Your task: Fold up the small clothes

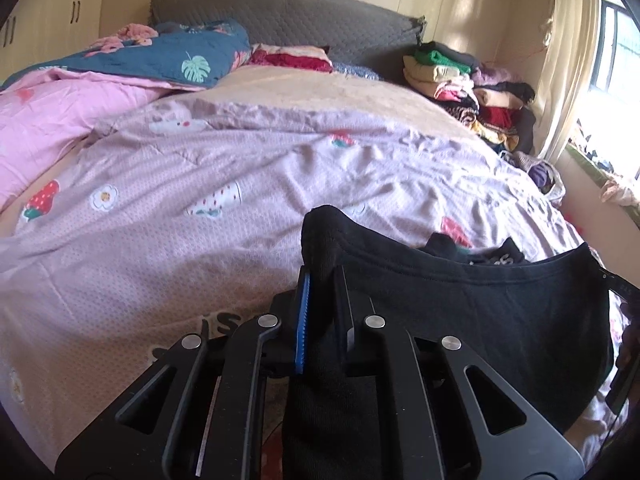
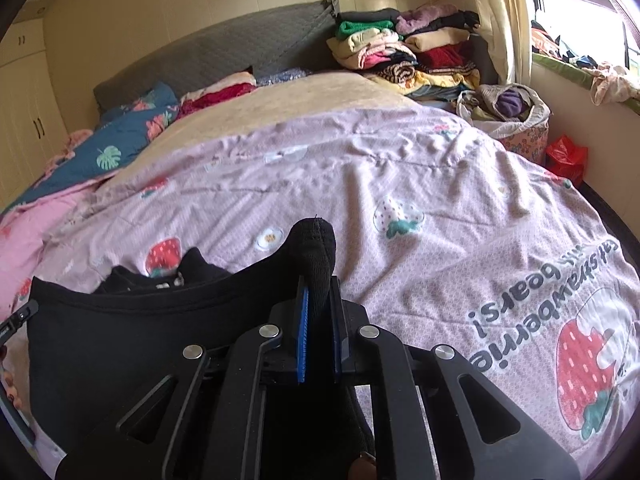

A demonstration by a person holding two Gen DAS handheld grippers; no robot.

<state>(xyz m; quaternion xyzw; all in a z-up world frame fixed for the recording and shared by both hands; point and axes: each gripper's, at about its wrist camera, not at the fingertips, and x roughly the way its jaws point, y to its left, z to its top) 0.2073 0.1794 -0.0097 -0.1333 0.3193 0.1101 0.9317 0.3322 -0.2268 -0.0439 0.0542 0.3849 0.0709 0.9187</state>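
Observation:
A small black garment (image 1: 480, 312) hangs stretched between my two grippers above the pink strawberry-print bedspread (image 1: 200, 208). My left gripper (image 1: 320, 280) is shut on one corner of it, the cloth poking up between the blue-padded fingers. My right gripper (image 2: 318, 292) is shut on the other corner of the black garment (image 2: 140, 340), which spreads left in the right wrist view. Part of the garment with white lettering lies bunched on the bedspread (image 2: 440, 208) behind the held edge. The other gripper's tip shows at the frame edge in each view.
A stack of folded clothes (image 1: 468, 88) sits at the bed's far right by the grey headboard (image 1: 288, 16). A blue leaf-print quilt (image 1: 172, 56) and pink blanket (image 1: 48, 120) lie far left. A basket of clothes (image 2: 512, 120) and red bag (image 2: 568, 156) stand beside the bed under the window.

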